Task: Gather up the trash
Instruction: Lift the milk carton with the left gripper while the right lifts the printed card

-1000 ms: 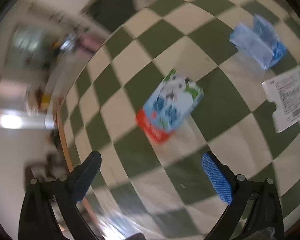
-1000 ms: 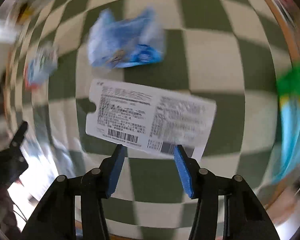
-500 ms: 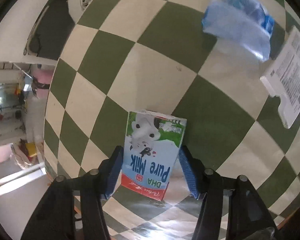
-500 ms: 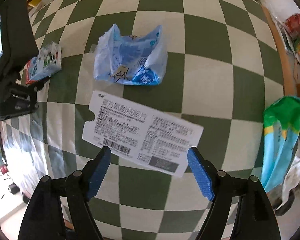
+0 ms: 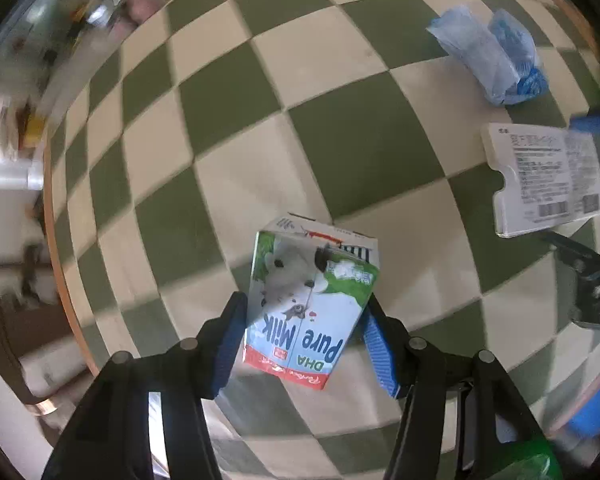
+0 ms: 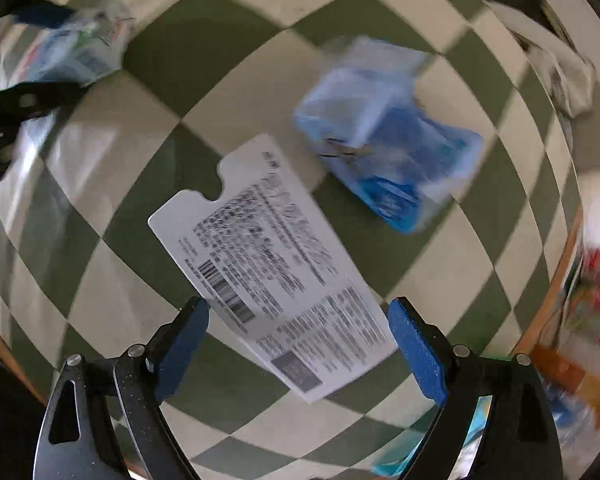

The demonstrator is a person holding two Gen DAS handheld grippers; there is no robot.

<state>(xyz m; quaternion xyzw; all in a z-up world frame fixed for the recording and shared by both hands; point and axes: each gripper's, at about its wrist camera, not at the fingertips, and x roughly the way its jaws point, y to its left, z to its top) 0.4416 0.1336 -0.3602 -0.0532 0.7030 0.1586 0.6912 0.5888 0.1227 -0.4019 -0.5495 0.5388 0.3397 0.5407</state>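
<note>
My left gripper [image 5: 304, 332] is shut on a blue, white and green milk carton [image 5: 312, 300] and holds it lifted and tilted above the checked table [image 5: 240, 92]. A flat white medicine box [image 5: 540, 180] and a crumpled blue plastic bag [image 5: 496, 60] lie to the right. In the right wrist view my right gripper [image 6: 300, 340] is open, with its pads on either side of the near end of the white box [image 6: 276, 256]. The blue bag [image 6: 384, 132] lies beyond it. The held carton [image 6: 60, 52] shows blurred at the upper left.
The green and cream checked table has a wooden rim [image 5: 56, 240]. A green and blue bag [image 5: 532, 464] sits at the near right edge. Red and orange packets [image 6: 596, 292] lie beyond the table rim on the right.
My left gripper has closed on the milk carton and lifted it off the table. My right gripper has turned and moved in over the white box, still open.
</note>
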